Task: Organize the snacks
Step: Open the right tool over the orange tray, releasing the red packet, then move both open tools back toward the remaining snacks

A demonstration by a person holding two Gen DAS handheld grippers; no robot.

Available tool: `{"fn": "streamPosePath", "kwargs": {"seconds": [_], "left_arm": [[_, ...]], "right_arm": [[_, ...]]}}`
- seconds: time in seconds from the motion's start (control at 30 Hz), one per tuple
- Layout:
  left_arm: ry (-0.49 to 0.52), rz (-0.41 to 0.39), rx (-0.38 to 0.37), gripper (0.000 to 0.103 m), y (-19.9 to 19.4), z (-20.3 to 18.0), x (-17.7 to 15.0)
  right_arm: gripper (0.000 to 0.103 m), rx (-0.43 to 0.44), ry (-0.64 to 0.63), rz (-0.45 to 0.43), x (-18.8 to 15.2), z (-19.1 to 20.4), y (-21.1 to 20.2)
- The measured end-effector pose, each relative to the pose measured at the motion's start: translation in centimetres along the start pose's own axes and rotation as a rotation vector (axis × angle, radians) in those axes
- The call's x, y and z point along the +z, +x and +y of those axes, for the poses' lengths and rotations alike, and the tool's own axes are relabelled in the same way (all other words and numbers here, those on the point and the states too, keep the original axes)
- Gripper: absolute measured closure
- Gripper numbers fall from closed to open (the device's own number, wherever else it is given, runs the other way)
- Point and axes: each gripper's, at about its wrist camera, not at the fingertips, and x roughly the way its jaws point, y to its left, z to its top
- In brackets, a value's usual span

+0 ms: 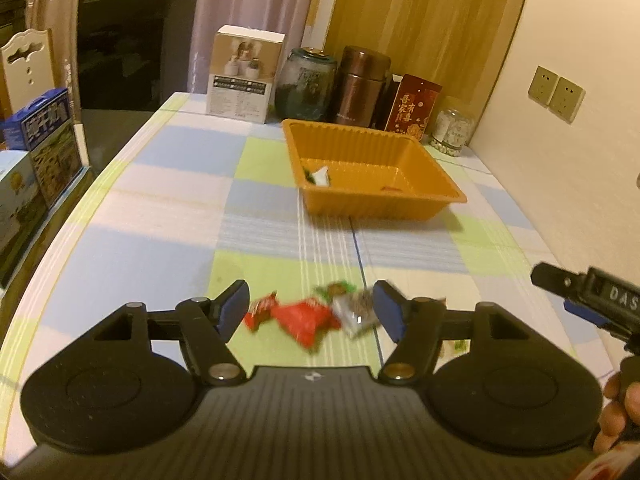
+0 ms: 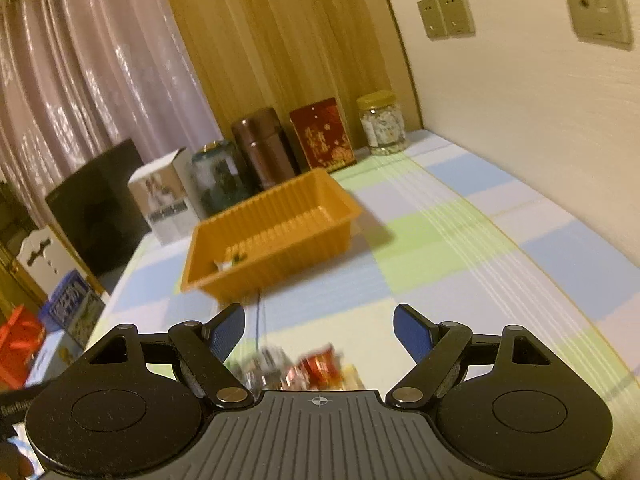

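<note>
An orange plastic tray (image 1: 436, 196) sits on the checked tablecloth with a white-and-green wrapped snack (image 1: 318, 176) in its left corner. Several wrapped snacks lie on the cloth near me: a red packet (image 1: 304, 318), a smaller red one (image 1: 260, 310), a green one (image 1: 336, 289) and a clear speckled one (image 1: 356, 308). My left gripper (image 1: 310, 306) hovers open over them, its blue pads clear of the wrappers. My right gripper (image 2: 318, 326) is open and empty above blurred snacks (image 2: 316, 368), with the orange tray (image 2: 208, 280) ahead to its left. The right gripper also shows at the right edge (image 1: 580, 300).
Along the table's far edge stand a white box (image 1: 242, 76), a dark glass jar (image 1: 306, 84), a brown canister (image 1: 362, 86), a red tin (image 1: 414, 108) and a clear jar (image 1: 454, 128). A wall with sockets (image 1: 556, 94) runs along the right. Boxes (image 1: 44, 144) and a black panel stand left.
</note>
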Motion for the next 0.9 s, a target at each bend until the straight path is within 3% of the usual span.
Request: {"fn": "streamPosePath", "kwargs": {"seconds": [0.37, 0.57, 0.9], "left_arm": [[0.023, 0.001, 0.008, 0.037, -4.0, 0.0, -3.2], [0.076, 0.009, 0.018, 0.037, -3.7, -0.7, -2.7], [0.120, 0.038, 0.032, 0.037, -2.2, -0.5, -2.3]], "right_arm": [[0.022, -0.011, -0.050, 0.020, -2.8, 0.4, -4.9], [0.022, -0.018, -0.076, 0.015, -2.5, 0.3, -4.7], [0.022, -0.019, -0.111, 0.090, -4.2, -0.4, -2.2]]}}
